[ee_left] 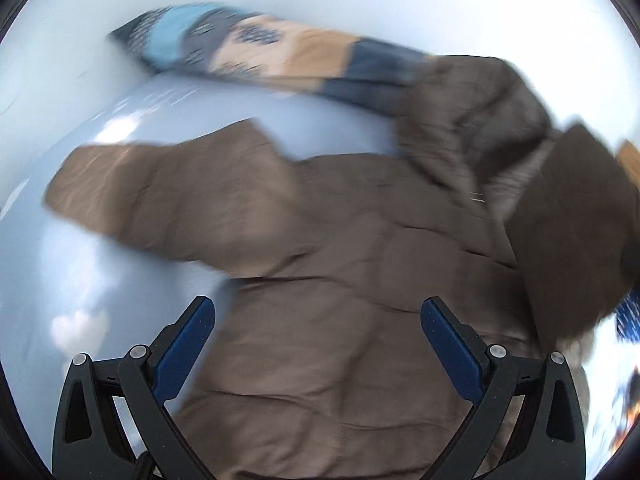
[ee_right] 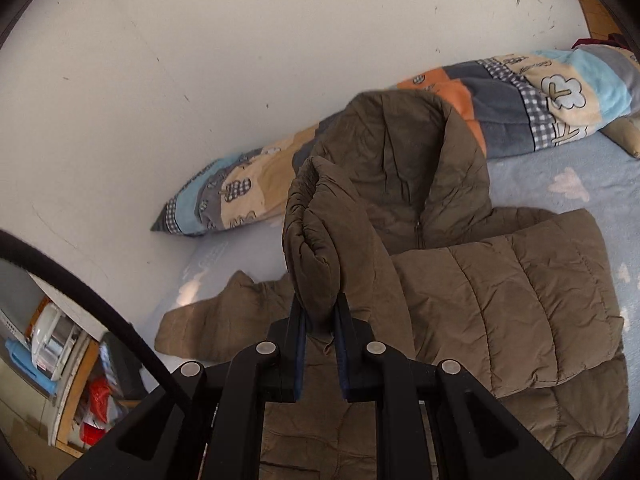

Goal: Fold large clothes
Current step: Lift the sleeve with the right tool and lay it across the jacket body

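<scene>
A brown quilted hooded jacket (ee_left: 340, 264) lies spread on a pale blue bed sheet (ee_left: 100, 264). My left gripper (ee_left: 318, 312) hovers over the jacket's body, open, with nothing between its blue pads; this view is motion-blurred. In the right wrist view the same jacket (ee_right: 520, 300) has one side folded over itself. My right gripper (ee_right: 320, 312) is shut on a bunched sleeve cuff (ee_right: 316, 232) and holds it lifted above the jacket. The other sleeve (ee_right: 216, 320) lies flat to the left. The hood (ee_right: 404, 148) sits up toward the wall.
A rolled patchwork blanket (ee_right: 500, 100) of blue, orange and grey lies along the white wall (ee_right: 200, 60) behind the jacket. Past the bed's left edge, shelves with bottles and a red item (ee_right: 96, 400) show below. A black cable (ee_right: 80, 292) crosses that corner.
</scene>
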Available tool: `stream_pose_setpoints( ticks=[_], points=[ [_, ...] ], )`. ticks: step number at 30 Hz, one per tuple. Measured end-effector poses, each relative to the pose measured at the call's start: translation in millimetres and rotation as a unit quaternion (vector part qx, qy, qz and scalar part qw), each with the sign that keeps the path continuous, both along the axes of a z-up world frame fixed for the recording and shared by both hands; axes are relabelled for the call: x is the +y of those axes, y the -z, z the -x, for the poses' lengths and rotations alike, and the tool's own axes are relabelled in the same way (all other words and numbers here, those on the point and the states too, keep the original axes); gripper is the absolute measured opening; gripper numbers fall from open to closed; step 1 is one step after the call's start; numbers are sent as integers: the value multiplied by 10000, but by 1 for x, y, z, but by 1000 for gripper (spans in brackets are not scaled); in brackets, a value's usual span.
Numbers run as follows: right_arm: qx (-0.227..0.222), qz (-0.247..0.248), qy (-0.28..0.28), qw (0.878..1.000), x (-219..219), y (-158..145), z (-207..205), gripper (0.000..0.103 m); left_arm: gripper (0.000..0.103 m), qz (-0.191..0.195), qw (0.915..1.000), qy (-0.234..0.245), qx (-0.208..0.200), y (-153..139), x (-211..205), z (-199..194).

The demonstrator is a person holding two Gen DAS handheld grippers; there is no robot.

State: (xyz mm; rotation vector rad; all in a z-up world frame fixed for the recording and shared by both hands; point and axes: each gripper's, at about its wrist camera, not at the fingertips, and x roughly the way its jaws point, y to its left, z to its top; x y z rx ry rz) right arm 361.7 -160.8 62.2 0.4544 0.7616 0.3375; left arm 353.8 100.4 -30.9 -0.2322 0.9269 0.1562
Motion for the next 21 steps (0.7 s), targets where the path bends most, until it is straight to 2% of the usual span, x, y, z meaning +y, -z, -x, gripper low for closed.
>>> stream_pose_setpoints(
  ticks=[4, 9, 10, 11, 12, 16, 19, 21],
  points=[
    [377, -34, -177, 9991, 12, 38, -25, 14, 102, 287, 9990, -306, 156, 3, 22, -3],
    [645, -164, -299, 9973, 30, 67, -40, 18, 102, 379, 9987, -290, 192, 6, 26, -7],
    [732, -172, -347, 9966, 33, 72, -41, 31, 102, 402, 9987, -266, 190, 6, 25, -8],
    [816, -162, -429, 9956, 35, 75, -43, 49, 102, 417, 9987, -244, 188, 6, 24, -9],
    [855, -175, -535, 9947, 34, 74, -42, 55, 102, 456, 9986, -211, 175, 6, 24, -10],
    [584, -278, -522, 9965, 11, 48, -20, 56, 102, 705, 9974, -46, 141, 5, 18, -13],
    [652, -318, -23, 9974, -28, 27, 0, 56, 102, 1131, 9931, 220, 206, 8, 11, -14],
    [820, -558, 518, 9937, -72, 20, 18, 56, 102, 1403, 9888, 421, 295, 11, 6, -16]
  ],
)
